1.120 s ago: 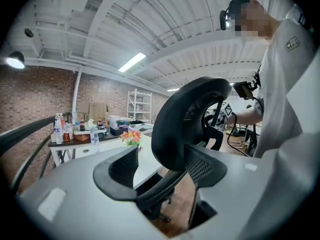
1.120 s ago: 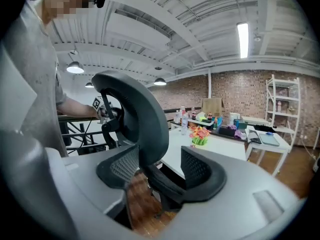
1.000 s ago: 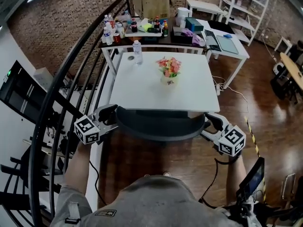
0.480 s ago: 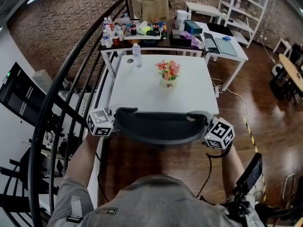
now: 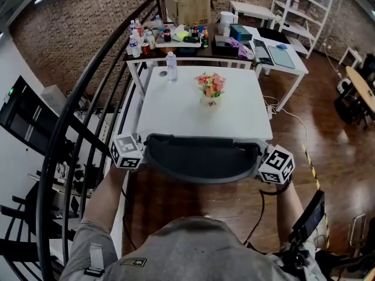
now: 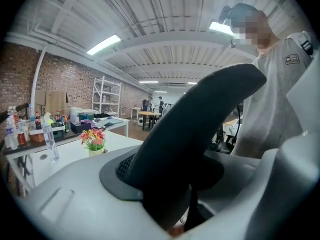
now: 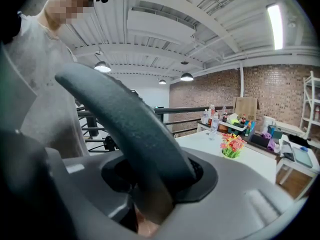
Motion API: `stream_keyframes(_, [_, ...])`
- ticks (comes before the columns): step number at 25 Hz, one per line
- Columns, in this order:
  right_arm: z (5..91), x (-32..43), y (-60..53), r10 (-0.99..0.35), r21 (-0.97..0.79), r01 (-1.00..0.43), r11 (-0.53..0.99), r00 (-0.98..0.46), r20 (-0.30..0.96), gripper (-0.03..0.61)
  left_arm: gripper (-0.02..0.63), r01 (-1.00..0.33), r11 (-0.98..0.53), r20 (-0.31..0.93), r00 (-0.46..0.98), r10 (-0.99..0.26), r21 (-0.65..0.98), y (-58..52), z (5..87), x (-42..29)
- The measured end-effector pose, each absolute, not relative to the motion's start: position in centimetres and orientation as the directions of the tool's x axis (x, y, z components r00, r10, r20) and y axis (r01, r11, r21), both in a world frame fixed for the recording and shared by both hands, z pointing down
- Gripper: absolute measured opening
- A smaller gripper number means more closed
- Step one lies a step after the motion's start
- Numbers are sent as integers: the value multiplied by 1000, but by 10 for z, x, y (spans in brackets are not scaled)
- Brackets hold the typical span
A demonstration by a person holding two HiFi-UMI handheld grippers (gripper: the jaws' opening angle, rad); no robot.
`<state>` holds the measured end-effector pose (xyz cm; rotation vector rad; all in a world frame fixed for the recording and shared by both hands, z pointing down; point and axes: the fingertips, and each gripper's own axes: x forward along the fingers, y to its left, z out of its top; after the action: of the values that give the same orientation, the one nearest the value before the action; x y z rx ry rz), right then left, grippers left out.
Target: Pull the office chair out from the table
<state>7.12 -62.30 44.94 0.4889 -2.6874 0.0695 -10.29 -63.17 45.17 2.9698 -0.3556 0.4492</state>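
The office chair's dark grey curved backrest (image 5: 202, 157) stands against the near edge of the white table (image 5: 176, 113). My left gripper (image 5: 145, 151) is at the backrest's left end and my right gripper (image 5: 258, 160) at its right end. Each gripper's jaws are closing with an end of the backrest between them. In the left gripper view the backrest (image 6: 195, 129) fills the gap of the left gripper (image 6: 185, 204) and touches both jaws. The right gripper view shows the backrest (image 7: 125, 119) wedged the same way in the right gripper (image 7: 150, 199). The seat is hidden under the table.
A pot of flowers (image 5: 211, 89) and a water bottle (image 5: 171, 65) stand on the table. A black curved railing (image 5: 76, 116) runs close along the left. Behind are a cluttered table (image 5: 176, 37) and a white desk (image 5: 281, 54). Wooden floor (image 5: 328, 127) lies to the right.
Both grippers have swung inward from beside the chair onto the ends of its backrest, and their jaws have narrowed around it. The chair itself has hardly shifted.
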Motion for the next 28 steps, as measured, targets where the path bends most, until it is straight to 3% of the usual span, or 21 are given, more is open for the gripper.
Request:
stream_keyframes(17, [450, 70, -545, -320, -9, -355, 935, -853, 413, 169, 187, -191, -977, 274, 949, -159, 96, -554, 449, -105])
stream_keyframes(28, [449, 80, -474, -288, -8, -320, 947, -863, 415, 163, 189, -225, -969, 266, 945, -191, 104, -481, 444, -93])
